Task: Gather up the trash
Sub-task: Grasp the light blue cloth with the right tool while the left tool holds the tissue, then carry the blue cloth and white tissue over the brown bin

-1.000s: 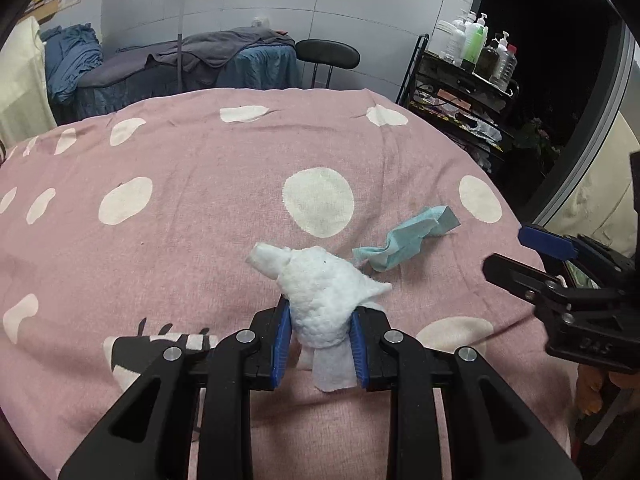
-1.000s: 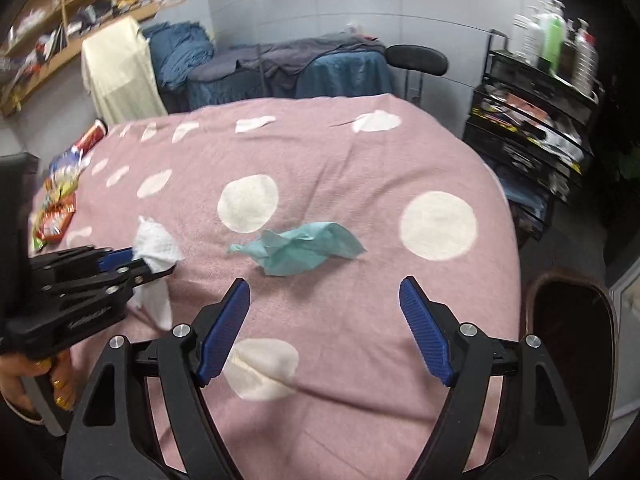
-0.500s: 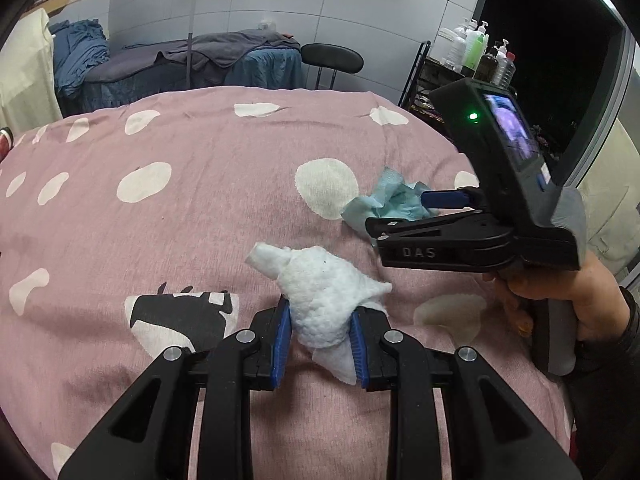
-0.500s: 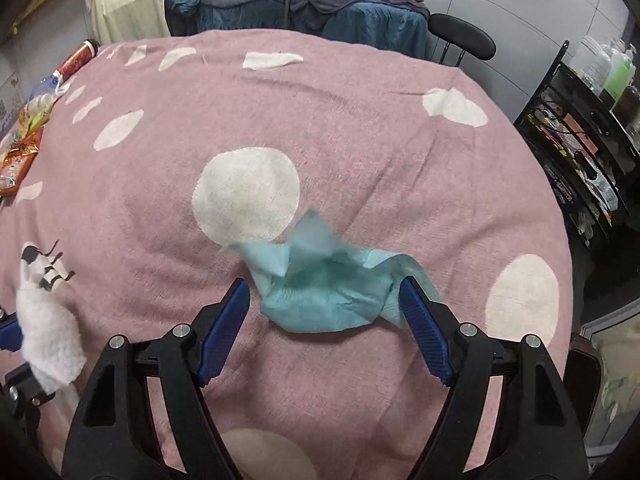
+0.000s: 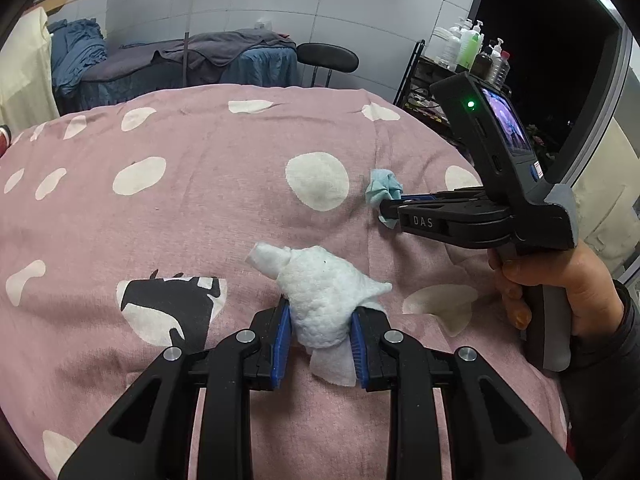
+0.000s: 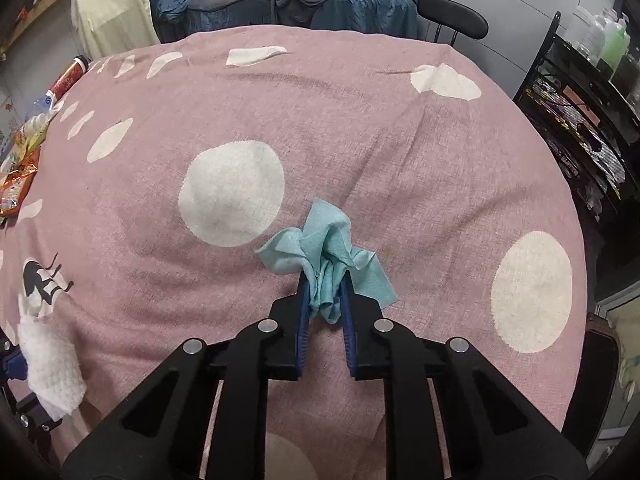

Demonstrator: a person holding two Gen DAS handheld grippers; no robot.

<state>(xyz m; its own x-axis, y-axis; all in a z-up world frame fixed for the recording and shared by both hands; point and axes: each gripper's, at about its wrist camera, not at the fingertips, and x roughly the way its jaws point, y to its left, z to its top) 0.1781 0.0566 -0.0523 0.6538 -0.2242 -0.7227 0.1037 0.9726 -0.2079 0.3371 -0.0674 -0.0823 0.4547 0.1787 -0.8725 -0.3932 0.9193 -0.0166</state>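
the left tool (image 5: 320,336) is clamped on a wad of white tissue (image 5: 324,292), its blue pads pressed into both sides of the wad, which bulges forward past the fingertips and hangs just over the pink spotted cloth (image 5: 200,208) that covers the table; the right tool (image 6: 325,300) has its jaws closing on a crumpled teal wipe (image 6: 320,252), the narrow waist of the wipe pinched between the two blue pads while its loose folds fan out ahead and to either side on the cloth, next to a large white spot; seen from the left wrist, the right tool reaches in from the right with the person's hand (image 5: 560,280) round its grip, well apart from the left tool; some snack wrappers (image 6: 16,176) lie at the far left edge of the table; a black rack of bottles (image 5: 468,52) stands beyond the table on the right.
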